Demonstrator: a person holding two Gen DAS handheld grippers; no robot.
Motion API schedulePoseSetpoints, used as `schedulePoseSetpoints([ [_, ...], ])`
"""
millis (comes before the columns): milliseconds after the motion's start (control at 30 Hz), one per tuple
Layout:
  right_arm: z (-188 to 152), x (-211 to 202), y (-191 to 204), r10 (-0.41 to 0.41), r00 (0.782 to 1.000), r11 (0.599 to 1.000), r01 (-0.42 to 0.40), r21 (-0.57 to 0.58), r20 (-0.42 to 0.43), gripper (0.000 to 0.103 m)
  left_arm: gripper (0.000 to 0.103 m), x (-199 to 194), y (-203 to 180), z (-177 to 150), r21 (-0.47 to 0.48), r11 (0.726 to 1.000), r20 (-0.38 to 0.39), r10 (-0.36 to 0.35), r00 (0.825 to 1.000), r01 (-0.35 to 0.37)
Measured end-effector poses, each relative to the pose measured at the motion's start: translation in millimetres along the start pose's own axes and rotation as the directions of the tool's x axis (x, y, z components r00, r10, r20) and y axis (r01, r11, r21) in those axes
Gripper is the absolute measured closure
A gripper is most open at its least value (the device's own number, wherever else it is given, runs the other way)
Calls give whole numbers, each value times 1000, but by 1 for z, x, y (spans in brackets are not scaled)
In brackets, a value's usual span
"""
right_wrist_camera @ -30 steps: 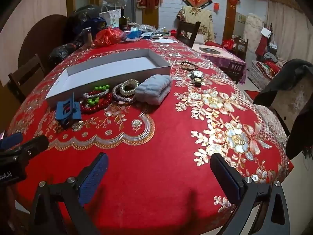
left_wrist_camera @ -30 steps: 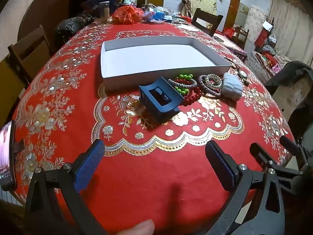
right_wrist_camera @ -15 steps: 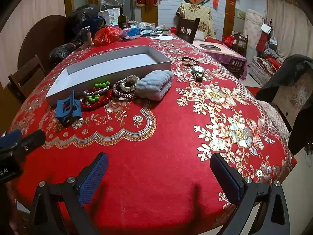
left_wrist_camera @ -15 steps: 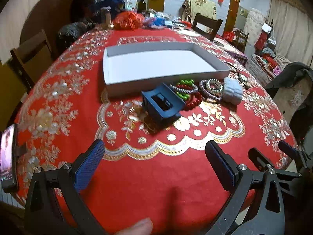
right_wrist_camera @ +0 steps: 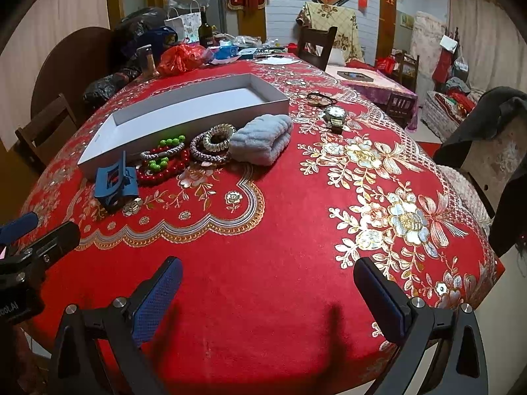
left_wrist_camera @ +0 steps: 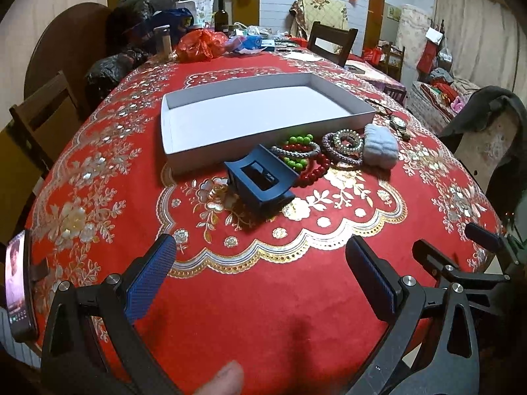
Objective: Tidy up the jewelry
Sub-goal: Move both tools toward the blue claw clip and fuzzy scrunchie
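- The jewelry lies in a row on the red cloth (left_wrist_camera: 296, 296), along the near wall of the white tray (left_wrist_camera: 263, 133); the tray holds nothing visible.
- From left to right in the left view: blue hair clip (left_wrist_camera: 260, 181), beaded bracelets in green, red and silver (left_wrist_camera: 298, 158), coiled bands (left_wrist_camera: 342, 143), then a grey-blue fluffy roll (left_wrist_camera: 378, 146).
- A watch (right_wrist_camera: 335, 115) and a dark loop (right_wrist_camera: 321, 99) sit apart, past the tray's right corner.
- The clip is the nearest piece to the left gripper (left_wrist_camera: 263, 283): straight ahead of it and well apart, with bare cloth between. Its long axis runs slantwise, from far left to near right, so I judge the jaws would need a slight turn to close across its narrow side.
- From the right gripper (right_wrist_camera: 266, 296) the whole row lies ahead and off to the left; the roll (right_wrist_camera: 262, 143) and bands (right_wrist_camera: 212, 143) are its closest pieces, the clip (right_wrist_camera: 113, 181) farthest.
- Left gripper: jaws spread wide, holding nothing, low over the table's near edge, aimed at the clip. A fingertip (left_wrist_camera: 220, 380) shows at the bottom of its view.
- Right gripper: likewise spread and empty, level beside the left one, pointing across open cloth.
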State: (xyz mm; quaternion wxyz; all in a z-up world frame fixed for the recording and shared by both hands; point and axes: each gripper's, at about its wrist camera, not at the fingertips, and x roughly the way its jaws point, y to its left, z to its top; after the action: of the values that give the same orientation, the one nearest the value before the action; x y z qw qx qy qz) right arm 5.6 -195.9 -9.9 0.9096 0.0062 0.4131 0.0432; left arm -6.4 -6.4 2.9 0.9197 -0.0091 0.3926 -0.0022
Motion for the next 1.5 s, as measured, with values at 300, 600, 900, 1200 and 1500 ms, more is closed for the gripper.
schedulePoseSetpoints([
  [300,0,1,0,0,1000,1000,0,-2,-5,0,0,0,2,-2,-9,999,3,-37,999,37],
  [600,-3,-2,12,7,1000,999,-6,-51,27,0,0,2,13,-5,-71,997,-2,-44,999,44],
  [900,-4,1,6,19,1000,1000,-19,-21,5,0,0,4,4,-9,-30,999,-11,-24,1000,24],
  [1200,-5,3,6,17,1000,1000,-17,-21,-8,0,0,7,14,-9,-71,996,-23,-47,999,46],
  [1500,-6,3,6,19,1000,1000,-20,-21,-10,0,0,7,13,-10,-64,997,-24,-54,998,52],
])
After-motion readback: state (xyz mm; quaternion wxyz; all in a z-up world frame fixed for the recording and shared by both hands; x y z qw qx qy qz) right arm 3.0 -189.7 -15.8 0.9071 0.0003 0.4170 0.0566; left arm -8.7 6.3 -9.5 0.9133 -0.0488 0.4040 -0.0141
